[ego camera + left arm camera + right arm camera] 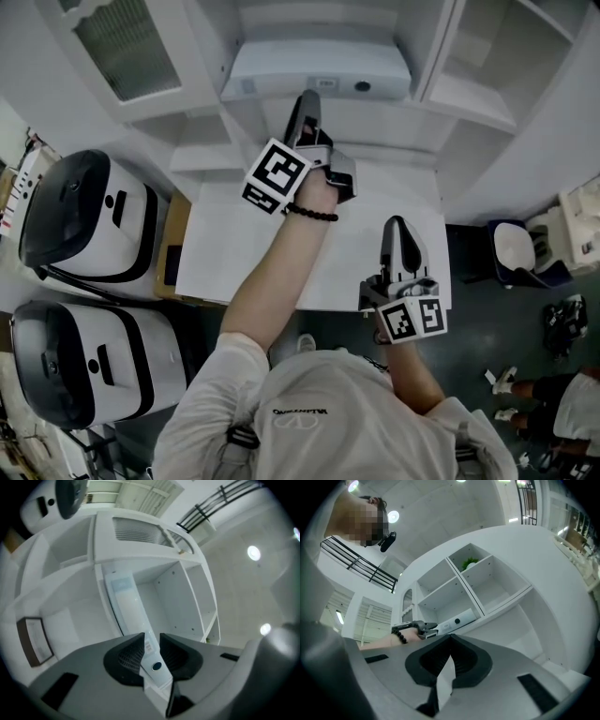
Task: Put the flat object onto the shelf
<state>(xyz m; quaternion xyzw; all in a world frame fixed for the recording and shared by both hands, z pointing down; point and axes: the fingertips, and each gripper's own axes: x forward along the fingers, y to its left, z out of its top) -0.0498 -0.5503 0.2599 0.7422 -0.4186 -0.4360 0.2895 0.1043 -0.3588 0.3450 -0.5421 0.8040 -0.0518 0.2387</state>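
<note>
On the shelf (pixel 394 136), the flat object (pixel 319 70) already lies, its end clamped by the left gripper (pixel 307 98); only letting go seems left. Nearby, the right gripper (pixel 398 225) has its 2 jaws together, empty.

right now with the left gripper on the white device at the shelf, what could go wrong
The left gripper pinches only the near end of the flat white device, so it may pivot or slip.
It looks close to the front edge of the shelf; released now, it might tip off.
The right gripper is shut over the table, likely too far to catch it.
</note>
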